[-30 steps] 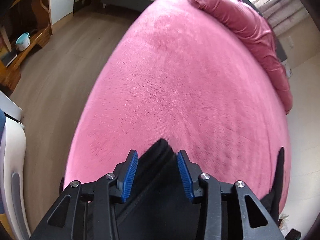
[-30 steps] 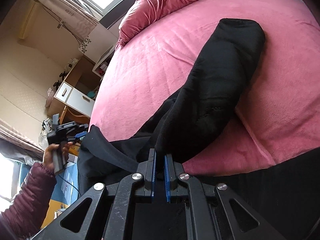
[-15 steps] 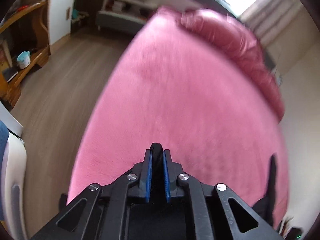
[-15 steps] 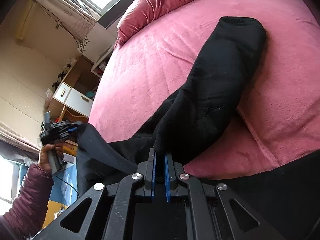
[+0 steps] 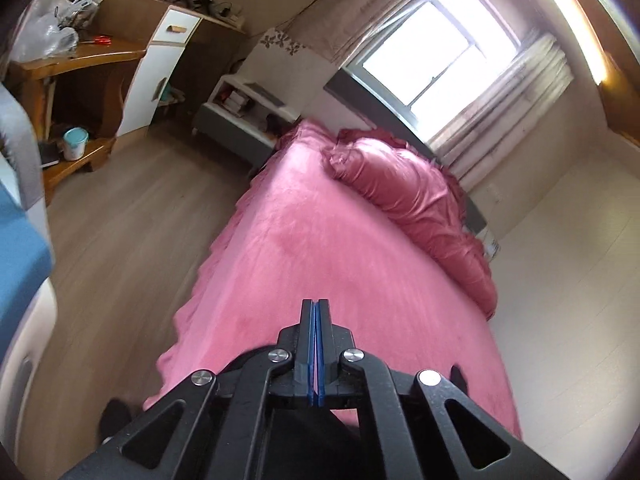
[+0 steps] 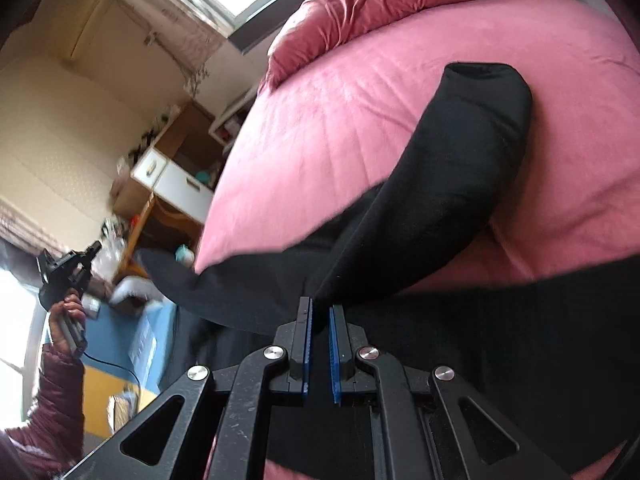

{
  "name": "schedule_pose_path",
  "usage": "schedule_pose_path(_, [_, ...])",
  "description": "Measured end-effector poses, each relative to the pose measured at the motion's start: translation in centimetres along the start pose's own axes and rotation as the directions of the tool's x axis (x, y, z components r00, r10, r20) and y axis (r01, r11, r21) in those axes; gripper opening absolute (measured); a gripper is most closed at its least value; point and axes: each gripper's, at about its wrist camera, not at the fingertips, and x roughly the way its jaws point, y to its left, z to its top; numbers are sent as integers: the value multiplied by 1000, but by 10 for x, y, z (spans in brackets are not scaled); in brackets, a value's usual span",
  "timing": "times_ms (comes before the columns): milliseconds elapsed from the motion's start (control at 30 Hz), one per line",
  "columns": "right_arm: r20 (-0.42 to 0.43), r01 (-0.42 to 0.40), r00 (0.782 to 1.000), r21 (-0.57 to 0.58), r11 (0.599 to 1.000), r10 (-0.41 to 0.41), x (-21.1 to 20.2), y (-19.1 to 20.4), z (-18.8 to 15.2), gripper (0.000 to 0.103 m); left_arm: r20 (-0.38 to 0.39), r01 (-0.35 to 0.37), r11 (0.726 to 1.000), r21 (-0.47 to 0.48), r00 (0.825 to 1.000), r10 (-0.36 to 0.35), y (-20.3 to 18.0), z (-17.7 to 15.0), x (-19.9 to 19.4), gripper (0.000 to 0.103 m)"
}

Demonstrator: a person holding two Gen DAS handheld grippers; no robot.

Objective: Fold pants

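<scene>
The black pants (image 6: 452,184) lie across the pink bed (image 6: 332,128), one leg stretched away toward the far right. My right gripper (image 6: 319,316) is shut on the pants' near edge, blue pads pinching the fabric. In the left wrist view my left gripper (image 5: 315,308) is shut and raised above the bed (image 5: 320,248); black fabric (image 5: 304,432) hangs below its frame, and the pads show no cloth at the tips. The left gripper also shows in the right wrist view (image 6: 66,270), held high at the left with the pants' other end stretched toward it.
A rumpled pink duvet (image 5: 416,200) lies at the bed's head below the window (image 5: 436,52). A wooden desk (image 5: 76,80) and white cabinet (image 5: 160,68) stand left of the wood floor (image 5: 120,248). A blue and white seat (image 5: 20,248) is close at left.
My left gripper closed on the pants' edge and lifted up and back, its view swinging from the bed surface to the room. My right gripper stayed shut on the pants.
</scene>
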Motion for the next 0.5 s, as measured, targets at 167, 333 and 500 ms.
schedule_pose_path(167, [-17, 27, 1000, 42, 999, -26, 1, -14, -20, 2, -187, -56, 996, -74, 982, 41, 29, -47, 19, 1])
schedule_pose_path(333, [-9, 37, 999, 61, 997, -37, 1, -19, -21, 2, -284, -176, 971, -162, 951, 124, 56, -91, 38, 25])
schedule_pose_path(500, [-52, 4, 999, 99, 995, 1, 13, -26, -26, 4, -378, -261, 926, -272, 914, 146, 90, -131, 53, 31])
